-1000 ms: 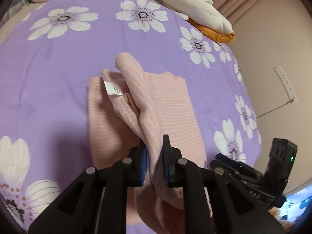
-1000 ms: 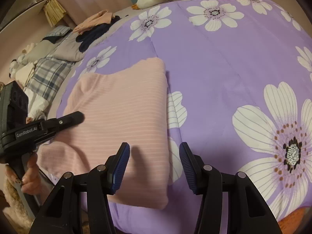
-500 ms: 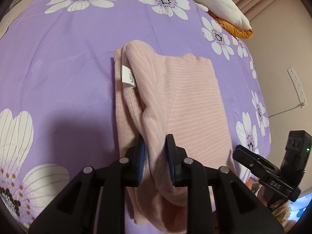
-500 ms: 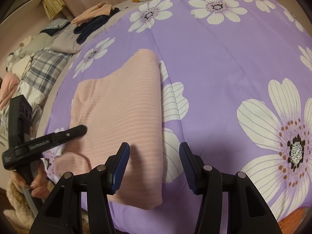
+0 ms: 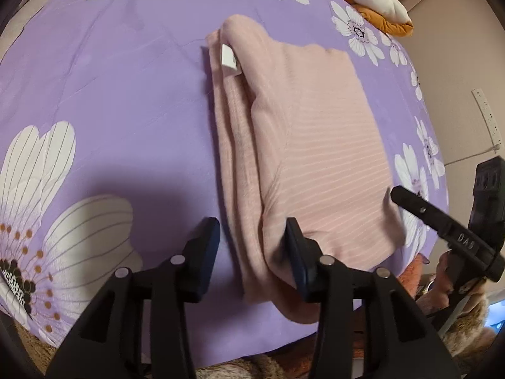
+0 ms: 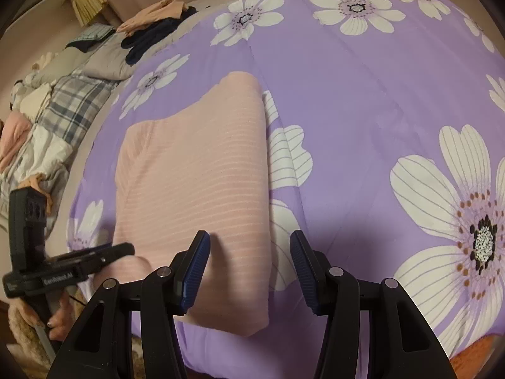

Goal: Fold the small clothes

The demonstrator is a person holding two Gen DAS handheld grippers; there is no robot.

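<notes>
Releasing the folded pink garment [image 5: 303,145] onto the purple bedspread [image 5: 126,110] near its edge, left gripper [image 5: 252,246] fingers opening around the fold; right gripper [image 6: 249,262] half-open, empty; fold likely springing apart if snagged.

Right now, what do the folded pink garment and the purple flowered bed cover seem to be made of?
The folded pink striped garment looks like soft knit, probably cotton: matte, fine ribs, a slightly fuzzy edge, a white sewn label. The purple flowered bed cover looks like smooth, thin woven fabric, perhaps cotton or polyester: printed flowers, faint creases, little sheen.
</notes>
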